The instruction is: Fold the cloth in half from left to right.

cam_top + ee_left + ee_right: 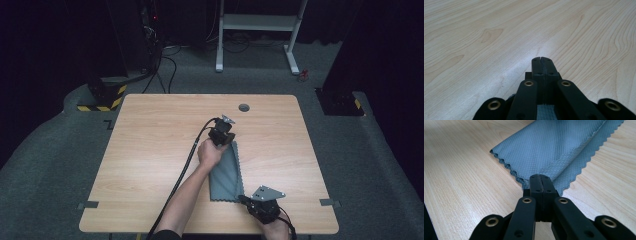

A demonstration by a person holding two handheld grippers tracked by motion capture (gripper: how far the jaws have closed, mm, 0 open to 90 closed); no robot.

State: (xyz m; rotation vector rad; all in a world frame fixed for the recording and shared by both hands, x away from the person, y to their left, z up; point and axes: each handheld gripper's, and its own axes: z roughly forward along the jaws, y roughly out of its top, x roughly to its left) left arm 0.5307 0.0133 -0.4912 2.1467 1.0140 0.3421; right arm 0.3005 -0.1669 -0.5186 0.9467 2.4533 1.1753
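On the desk (150,150), grey cloth (226,175) lies folded into a long strip at centre, running from 12 to 6 o'clock. Left claw (226,141) is clamped on its 12 o'clock end, right claw (246,200) pinches the 6 o'clock corner. Probably holding both ends taut so the fold stays aligned for the next fold.
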